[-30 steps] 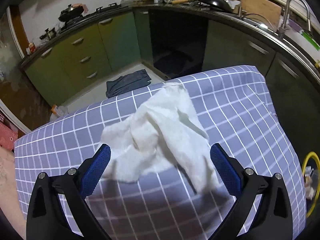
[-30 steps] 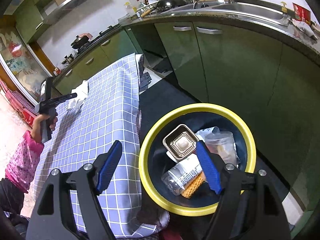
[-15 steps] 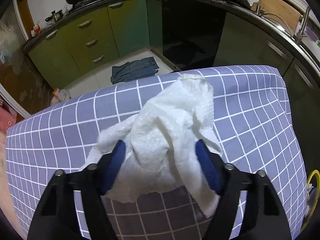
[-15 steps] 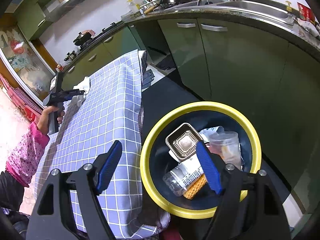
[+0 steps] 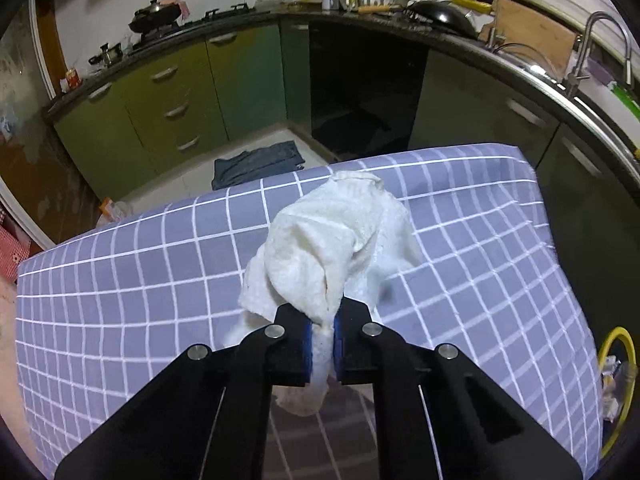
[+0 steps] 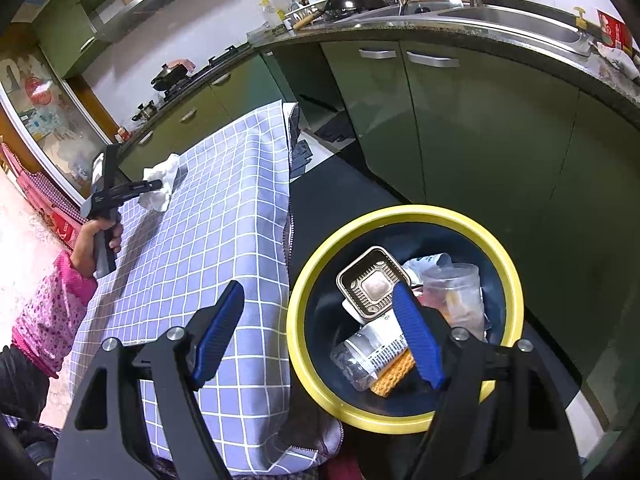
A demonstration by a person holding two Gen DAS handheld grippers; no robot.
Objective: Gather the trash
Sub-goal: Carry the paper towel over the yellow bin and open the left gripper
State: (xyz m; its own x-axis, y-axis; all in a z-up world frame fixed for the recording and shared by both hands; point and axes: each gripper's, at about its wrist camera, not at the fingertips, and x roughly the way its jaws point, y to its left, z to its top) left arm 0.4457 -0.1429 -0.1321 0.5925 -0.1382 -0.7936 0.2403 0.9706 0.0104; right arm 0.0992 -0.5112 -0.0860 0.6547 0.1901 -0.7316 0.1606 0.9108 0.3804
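A kitchen is seen, lined along two walls with green cabinets [image 5: 168, 92] under a dark countertop; one sink [image 6: 516, 20] with a tap is set in the counter, and one dark wok [image 5: 440, 14] and one pot [image 5: 154, 14] are stood on it. One surface is covered by a purple checked cloth [image 5: 140, 280], and one dark garment [image 5: 256, 162] is spread on the floor beyond its far edge. One yellow-rimmed bin [image 6: 316, 276] is placed on the floor just beside the surface's right edge; in it one brown square tray [image 6: 374, 286], one clear cup [image 6: 454, 292], one clear bottle with a printed label [image 6: 372, 350] and one orange ridged piece [image 6: 394, 374] can be counted, with white wrapping partly hidden behind them. One crumpled white paper towel [image 5: 332, 248] is held up near the middle of the surface, towards its far edge, with its lower folds trailing on the cloth. Two grippers are seen. The left gripper [image 5: 320, 344] has just been closing, and the towel is now pinched between its blue pads; its handle is gripped by a hand [image 6: 94, 236] in a pink patterned sleeve [image 6: 52, 312]. The right gripper [image 6: 320, 336] is held wide apart over the near rim of the bin, and nothing is grasped by it.
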